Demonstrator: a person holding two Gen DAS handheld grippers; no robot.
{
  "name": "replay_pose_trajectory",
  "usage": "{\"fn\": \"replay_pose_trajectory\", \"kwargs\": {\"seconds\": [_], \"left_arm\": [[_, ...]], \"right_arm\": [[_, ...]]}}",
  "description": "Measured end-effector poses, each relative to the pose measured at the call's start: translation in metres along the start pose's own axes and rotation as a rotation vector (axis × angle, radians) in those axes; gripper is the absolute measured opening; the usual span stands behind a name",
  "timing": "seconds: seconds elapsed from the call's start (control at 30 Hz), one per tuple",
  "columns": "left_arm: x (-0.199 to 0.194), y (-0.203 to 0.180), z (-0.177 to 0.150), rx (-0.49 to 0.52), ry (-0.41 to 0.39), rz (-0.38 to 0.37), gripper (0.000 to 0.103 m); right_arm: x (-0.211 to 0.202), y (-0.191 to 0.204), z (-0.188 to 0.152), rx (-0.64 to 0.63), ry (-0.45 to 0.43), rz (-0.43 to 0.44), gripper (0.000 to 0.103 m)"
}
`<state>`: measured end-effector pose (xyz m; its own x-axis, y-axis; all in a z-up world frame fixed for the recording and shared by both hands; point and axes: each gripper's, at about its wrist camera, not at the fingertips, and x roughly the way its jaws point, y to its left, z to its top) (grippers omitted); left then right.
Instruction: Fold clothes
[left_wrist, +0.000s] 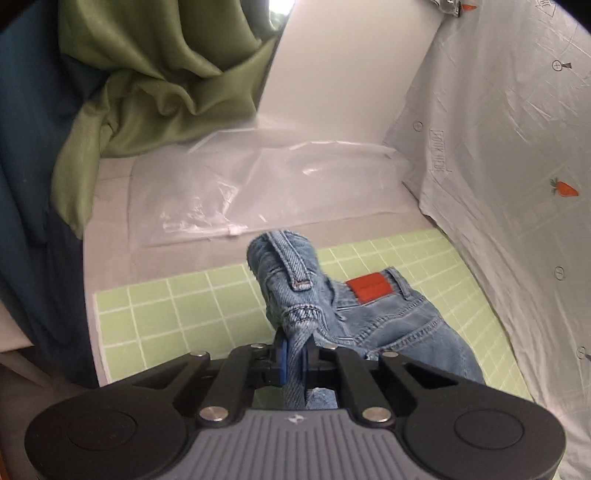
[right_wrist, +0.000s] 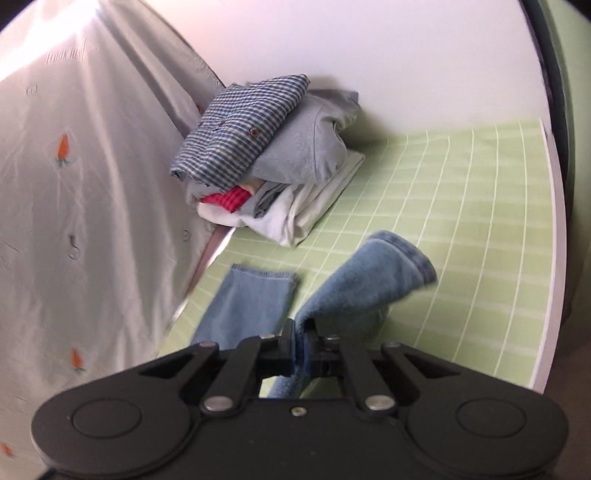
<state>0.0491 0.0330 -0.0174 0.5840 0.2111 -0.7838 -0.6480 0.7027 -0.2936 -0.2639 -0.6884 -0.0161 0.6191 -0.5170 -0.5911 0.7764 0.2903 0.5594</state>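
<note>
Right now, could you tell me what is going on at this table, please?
A person is folding a pair of jeans on a green grid mat, with a handheld gripper in each hand. The left gripper is shut on the waistband end, near the red patch. The right gripper is shut on one leg, lifting it; the other leg lies flat. A pile of folded clothes sits at the back of the mat.

Hidden and blurred parts

The jeans (left_wrist: 369, 317) vanish behind the left gripper (left_wrist: 294, 356) body below the pinch; the raised leg cuff (right_wrist: 402, 254) is motion-blurred. Print on the white carrot sheet (left_wrist: 517, 166) is unreadable. The clothes stack's (right_wrist: 273, 158) lower layers are mostly covered.
</note>
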Motion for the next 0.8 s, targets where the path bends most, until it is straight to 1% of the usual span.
{"fn": "replay_pose_trajectory", "kwargs": {"seconds": [0.03,0.1,0.2,0.3,0.33,0.37,0.4,0.43,0.47,0.5,0.53,0.57,0.6,0.63,0.67,0.7,0.8], "left_arm": [[-0.004,-0.003,0.002,0.002,-0.011,0.000,0.007],[-0.007,-0.005,-0.001,-0.014,-0.017,0.010,0.007],[-0.012,-0.025,0.004,0.000,-0.042,0.015,0.007],[-0.003,-0.067,0.025,0.002,-0.072,0.011,0.007],[0.006,-0.086,0.036,-0.004,-0.085,-0.022,0.007],[0.019,-0.108,0.047,0.016,-0.097,-0.062,0.008],[0.035,-0.135,0.059,0.070,-0.109,-0.080,0.016],[0.050,-0.162,0.067,0.129,-0.111,-0.082,0.020],[0.065,-0.188,0.074,0.189,-0.110,-0.081,0.029],[0.069,-0.204,0.074,0.215,-0.113,-0.102,0.039],[0.071,-0.217,0.073,0.236,-0.116,-0.127,0.045],[0.073,-0.230,0.072,0.257,-0.120,-0.152,0.064],[0.072,-0.232,0.065,0.276,-0.132,-0.155,0.082],[0.070,-0.231,0.057,0.296,-0.147,-0.154,0.087],[0.068,-0.231,0.049,0.315,-0.161,-0.153,0.090],[0.072,-0.226,0.040,0.331,-0.135,-0.133,0.090],[0.086,-0.208,0.013,0.378,-0.035,-0.060,0.089]], "right_arm": [[0.009,-0.001,-0.002,0.005,0.012,-0.023,0.004],[0.020,-0.002,-0.005,0.054,0.025,-0.031,0.004],[0.038,0.023,0.007,0.055,0.019,-0.023,0.004],[0.057,0.049,0.019,0.053,0.013,-0.013,0.004],[0.075,0.068,0.028,0.036,0.016,0.002,0.004],[0.093,0.087,0.038,0.018,0.020,0.018,0.004],[0.117,0.109,0.050,-0.007,0.037,0.035,0.004],[0.145,0.134,0.054,-0.059,0.056,0.040,0.005],[0.172,0.158,0.059,-0.111,0.075,0.044,0.007],[0.200,0.182,0.064,-0.163,0.095,0.049,0.017],[0.225,0.206,0.068,-0.214,0.111,0.052,0.031],[0.229,0.217,0.064,-0.253,0.103,0.052,0.035],[0.232,0.228,0.060,-0.293,0.094,0.051,0.044],[0.235,0.238,0.056,-0.330,0.086,0.051,0.056],[0.231,0.238,0.048,-0.351,0.074,0.049,0.063],[0.227,0.233,0.038,-0.369,0.071,0.031,0.072],[0.220,0.205,0.010,-0.401,0.110,-0.058,0.072]]}}
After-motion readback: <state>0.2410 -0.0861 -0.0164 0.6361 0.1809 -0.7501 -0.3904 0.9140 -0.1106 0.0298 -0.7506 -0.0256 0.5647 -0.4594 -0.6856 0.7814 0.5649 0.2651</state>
